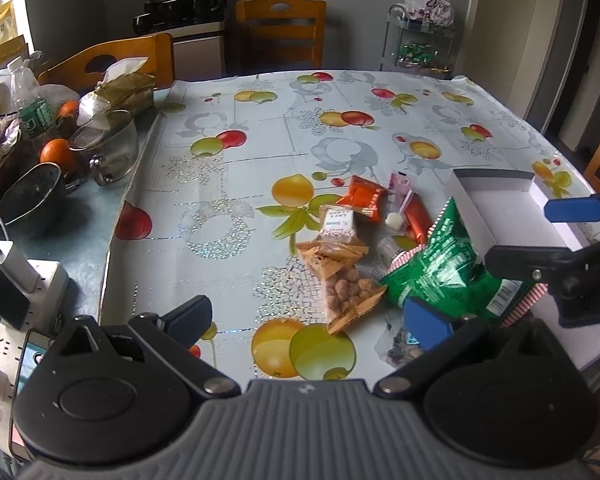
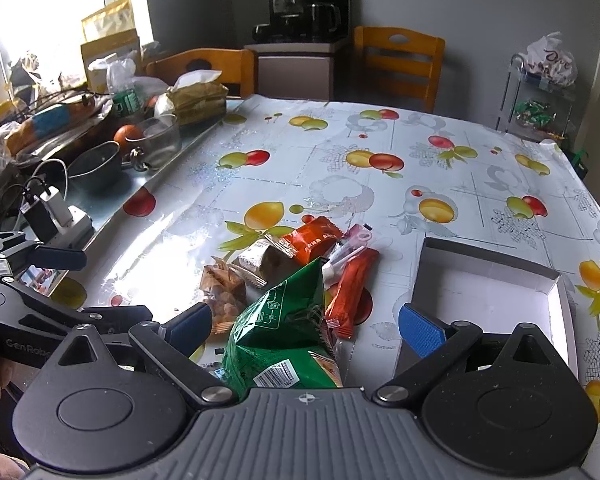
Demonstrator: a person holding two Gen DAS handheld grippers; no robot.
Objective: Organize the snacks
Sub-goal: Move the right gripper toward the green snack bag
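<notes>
Both wide open, gripping nothing: left gripper point(image 1: 308, 316), right gripper point(image 2: 306, 322) straddling green snack bag point(image 2: 284, 336), peak toward 12 o'clock.

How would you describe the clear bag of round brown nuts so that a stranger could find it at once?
Start at the fruit-print tablecloth and find the snack pile beside the white box. At the pile's left edge lies the nut bag, next to the green bag. It alone is see-through, showing round brown nuts, with orange crimped ends.
</notes>
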